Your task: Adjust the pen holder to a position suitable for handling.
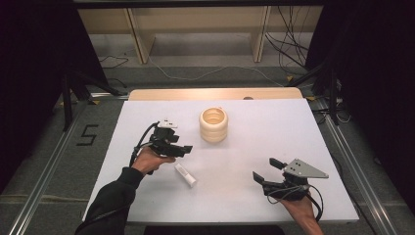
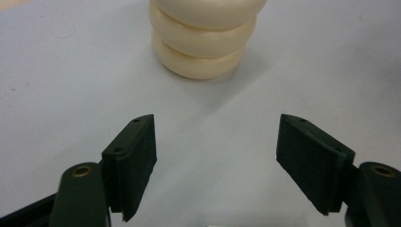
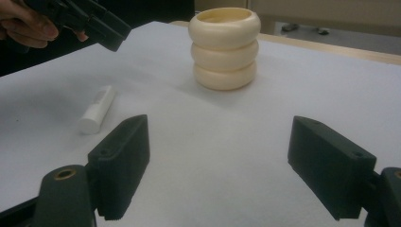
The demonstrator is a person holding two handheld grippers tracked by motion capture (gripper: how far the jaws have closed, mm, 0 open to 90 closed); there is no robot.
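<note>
1. Left gripper (image 1: 182, 148) held up off the table in the left hand (image 1: 149, 159), jaws pointing toward the far right in the high view.
2. Jaws standing wide apart, nothing between them, as seen in the left gripper view (image 2: 215, 163).
3. Left forearm in a dark sleeve, coming in from the bottom left.
4. Right gripper (image 1: 265, 169) held low in the right hand (image 1: 299, 207), jaws aimed up and left.
5. Jaws spread wide and empty there too (image 3: 217, 165).
</note>
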